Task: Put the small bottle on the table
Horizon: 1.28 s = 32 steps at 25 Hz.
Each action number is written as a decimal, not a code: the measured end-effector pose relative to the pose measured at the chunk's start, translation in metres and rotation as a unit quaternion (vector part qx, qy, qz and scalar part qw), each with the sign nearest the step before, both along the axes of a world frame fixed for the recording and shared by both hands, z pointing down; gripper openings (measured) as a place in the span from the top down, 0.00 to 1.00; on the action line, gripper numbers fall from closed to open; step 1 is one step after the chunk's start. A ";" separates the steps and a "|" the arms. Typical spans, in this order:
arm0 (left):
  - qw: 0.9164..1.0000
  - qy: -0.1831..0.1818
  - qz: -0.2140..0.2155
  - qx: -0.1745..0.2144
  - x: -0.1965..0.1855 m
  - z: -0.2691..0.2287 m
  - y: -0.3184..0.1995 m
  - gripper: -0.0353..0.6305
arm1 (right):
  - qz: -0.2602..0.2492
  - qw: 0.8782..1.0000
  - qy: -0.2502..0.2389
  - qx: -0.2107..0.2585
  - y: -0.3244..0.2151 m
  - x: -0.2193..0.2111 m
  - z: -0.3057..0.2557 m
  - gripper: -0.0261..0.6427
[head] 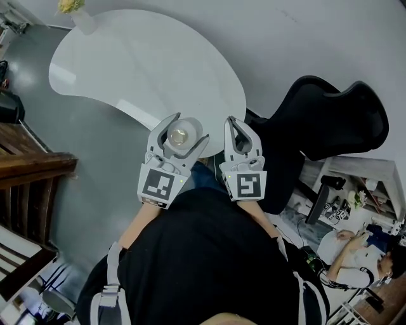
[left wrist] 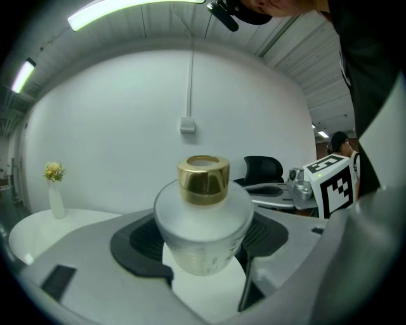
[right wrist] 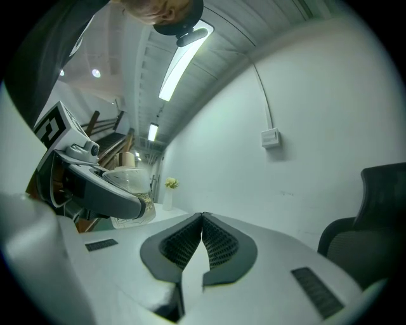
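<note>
A small frosted-glass bottle (left wrist: 202, 228) with a gold collar sits upright between the jaws of my left gripper (head: 180, 141), which is shut on its body. In the head view the bottle (head: 180, 135) hangs at the near edge of the white rounded table (head: 139, 63), above its rim. The bottle (right wrist: 130, 190) also shows at the left of the right gripper view, held in the left gripper's jaws. My right gripper (head: 238, 130) is just to the right of it, over the table's edge, shut with its pads meeting and nothing between them.
A white vase with yellow flowers (head: 76, 11) stands at the table's far edge. A black office chair (head: 323, 124) is close on the right. Wooden furniture (head: 25, 171) stands at the left. A seated person (head: 352, 254) is at the lower right.
</note>
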State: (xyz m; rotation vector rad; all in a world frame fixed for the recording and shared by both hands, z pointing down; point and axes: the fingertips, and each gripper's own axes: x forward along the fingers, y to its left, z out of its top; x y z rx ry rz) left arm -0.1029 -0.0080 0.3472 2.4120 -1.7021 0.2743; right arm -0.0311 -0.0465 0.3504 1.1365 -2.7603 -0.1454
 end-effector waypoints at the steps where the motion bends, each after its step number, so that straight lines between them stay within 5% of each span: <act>1: 1.000 0.000 0.000 -0.001 -0.001 0.000 -0.006 0.44 | -0.001 1.000 -0.001 -0.001 -0.006 -0.001 0.000 0.93; 18: 0.999 -0.028 0.025 -0.020 0.020 0.027 -0.076 0.44 | 0.000 0.999 0.017 -0.035 -0.061 0.014 0.035 0.93; 32: 0.993 -0.047 0.105 -0.030 0.033 0.049 -0.113 0.44 | 0.050 0.997 0.021 -0.046 -0.084 0.021 0.046 0.93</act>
